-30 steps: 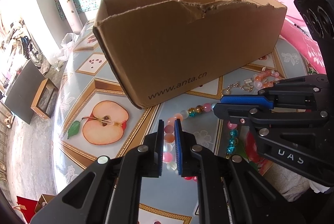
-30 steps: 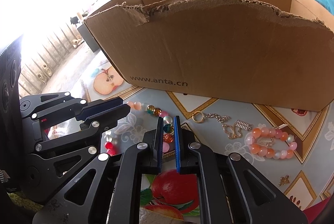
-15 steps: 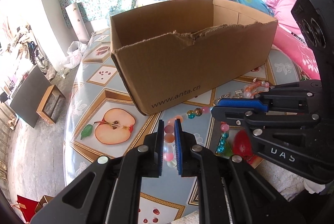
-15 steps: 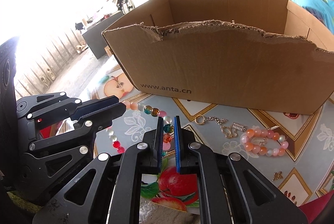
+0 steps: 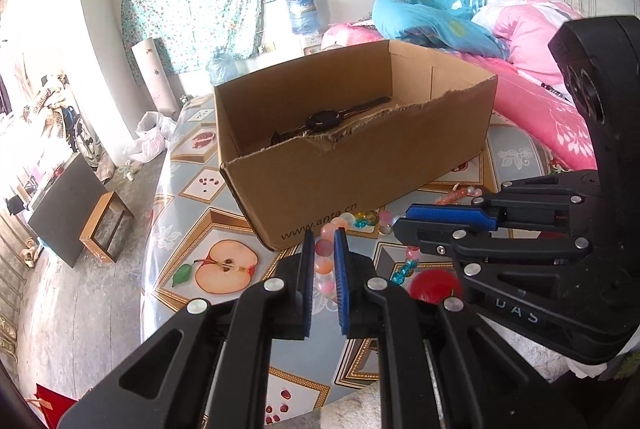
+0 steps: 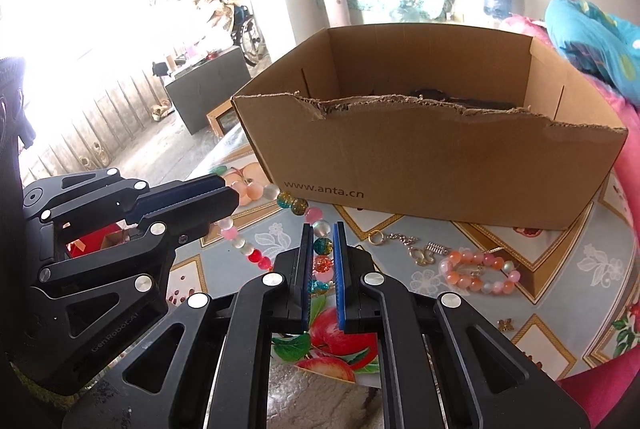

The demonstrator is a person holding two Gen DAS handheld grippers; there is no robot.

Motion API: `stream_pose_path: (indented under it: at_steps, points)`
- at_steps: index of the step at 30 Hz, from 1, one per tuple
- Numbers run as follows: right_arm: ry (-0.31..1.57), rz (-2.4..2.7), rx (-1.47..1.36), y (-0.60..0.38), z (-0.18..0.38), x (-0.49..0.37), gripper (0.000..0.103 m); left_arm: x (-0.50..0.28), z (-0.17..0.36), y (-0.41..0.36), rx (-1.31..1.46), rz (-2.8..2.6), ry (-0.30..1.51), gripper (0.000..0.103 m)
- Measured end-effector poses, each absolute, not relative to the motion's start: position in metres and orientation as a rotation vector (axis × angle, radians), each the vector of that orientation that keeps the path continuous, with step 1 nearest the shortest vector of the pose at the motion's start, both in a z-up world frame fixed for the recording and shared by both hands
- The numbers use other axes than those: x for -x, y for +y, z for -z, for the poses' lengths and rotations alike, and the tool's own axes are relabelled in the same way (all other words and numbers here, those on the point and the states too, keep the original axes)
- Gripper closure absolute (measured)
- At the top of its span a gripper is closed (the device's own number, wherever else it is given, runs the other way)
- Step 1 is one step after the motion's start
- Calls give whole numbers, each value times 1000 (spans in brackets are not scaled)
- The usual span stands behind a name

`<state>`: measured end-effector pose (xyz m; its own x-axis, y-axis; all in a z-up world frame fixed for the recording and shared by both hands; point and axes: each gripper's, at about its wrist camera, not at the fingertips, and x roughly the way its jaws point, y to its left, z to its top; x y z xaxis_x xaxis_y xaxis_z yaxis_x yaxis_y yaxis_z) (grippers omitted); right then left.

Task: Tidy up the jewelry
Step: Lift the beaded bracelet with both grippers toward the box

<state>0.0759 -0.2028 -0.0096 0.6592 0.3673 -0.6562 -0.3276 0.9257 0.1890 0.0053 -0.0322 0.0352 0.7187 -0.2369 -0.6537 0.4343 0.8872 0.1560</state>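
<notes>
A long necklace of pink, white, teal and red beads point(image 6: 294, 204) is strung between my two grippers, above the fruit-print tablecloth point(image 6: 568, 345). My left gripper point(image 5: 322, 235) is shut on one part of it, pink beads point(image 5: 323, 248) showing between the pads. My right gripper point(image 6: 322, 229) is shut on another part, and a loop of beads point(image 6: 256, 257) sags between them. In front stands an open cardboard box point(image 5: 352, 165) with a torn near wall; a black watch point(image 5: 324, 119) lies inside. The left gripper point(image 6: 234, 197) shows at the left of the right wrist view.
On the cloth right of the grippers lie an orange-pink bead bracelet point(image 6: 476, 269), a gold chain with a ring point(image 6: 396, 239), a gold pendant point(image 6: 424, 255) and a small gold charm point(image 6: 505, 325). A bed with pink and blue bedding point(image 5: 520, 41) is behind the box.
Both grippers have risen and drawn back from the box with the necklace still gripped. The box looks smaller and its inside, with the watch, has come into view.
</notes>
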Motion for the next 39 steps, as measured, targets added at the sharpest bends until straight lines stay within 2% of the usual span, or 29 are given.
stream_pose_path:
  at_steps: [11, 24, 30, 39]
  points:
    - [639, -362, -79, -224, -14, -58, 95, 4, -72, -48, -317, 429, 568, 94]
    - [418, -374, -41, -245, -97, -85, 95, -16, -157, -62, -317, 446, 311, 94]
    - [453, -407, -25, -250, -107, -137, 95, -54, -171, -65, -299, 432, 293, 94]
    - [653, -500, -39, -241, -83, -208, 95, -119, -137, -58, -299, 394, 459, 94]
